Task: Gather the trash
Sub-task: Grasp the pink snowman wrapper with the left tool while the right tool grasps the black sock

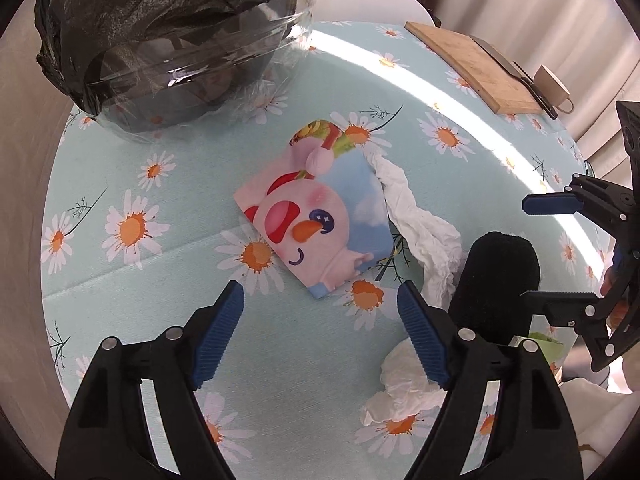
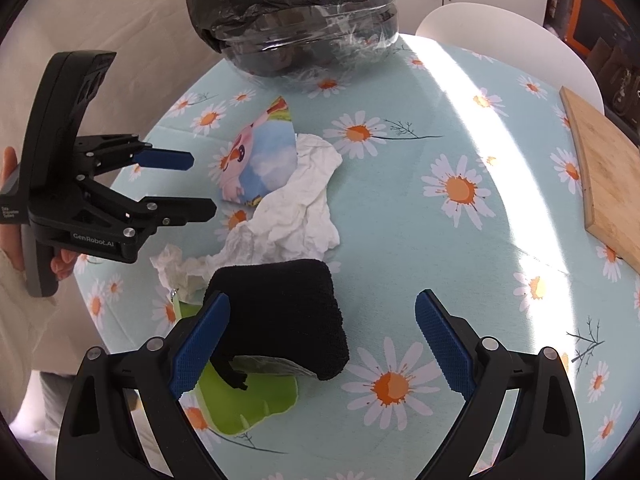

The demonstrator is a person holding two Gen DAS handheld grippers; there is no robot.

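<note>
A pink cartoon wrapper point(image 1: 316, 220) lies flat on the daisy tablecloth, just ahead of my open, empty left gripper point(image 1: 320, 340). Crumpled white tissue point(image 1: 416, 220) lies to its right, with another wad point(image 1: 404, 392) by my right finger. A black cloth point(image 2: 280, 316) sits over a green wrapper point(image 2: 248, 400), between the fingers of my open right gripper point(image 2: 320, 344), nearer the left one. The bin with a black bag point(image 1: 168, 48) stands at the far left of the table. It also shows in the right wrist view point(image 2: 304, 12), as do the wrapper point(image 2: 260, 160) and tissue point(image 2: 300, 208).
A wooden cutting board point(image 1: 476, 68) with a knife point(image 1: 516, 76) lies at the far right, a beige mug point(image 1: 552, 88) beside it. A white chair back point(image 2: 508, 48) stands behind the table. The left gripper point(image 2: 176, 184) shows in the right wrist view, the right gripper point(image 1: 540, 248) in the left.
</note>
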